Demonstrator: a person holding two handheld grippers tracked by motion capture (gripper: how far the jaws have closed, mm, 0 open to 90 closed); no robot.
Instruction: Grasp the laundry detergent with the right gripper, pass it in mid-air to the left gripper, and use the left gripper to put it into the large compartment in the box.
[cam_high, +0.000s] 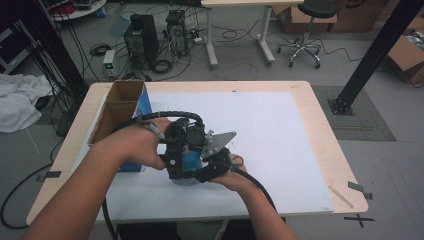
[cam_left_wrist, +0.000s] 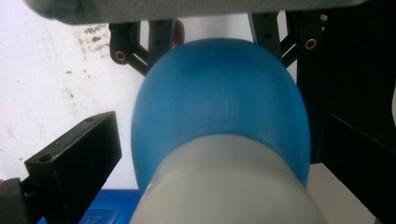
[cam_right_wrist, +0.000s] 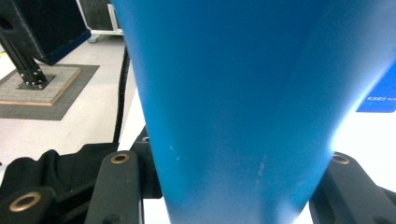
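Blue plastic bottle (cam_left_wrist: 219, 102), one item, sits between two grippers above the white mat (cam_high: 280, 135). Left gripper (cam_high: 182, 145) and right gripper (cam_high: 212, 160) both clamp it. One open cardboard box (cam_high: 117, 107) stands at the table's left edge.

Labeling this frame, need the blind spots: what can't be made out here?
- Blue object, high view: mostly covered by both grippers and hands; whole shape unclear.
- Blue object's ends, right gripper view: cut off by top and bottom edges.
- Print on blue box, right gripper view: too small to read.
- Cardboard box contents, high view: hidden by its walls.
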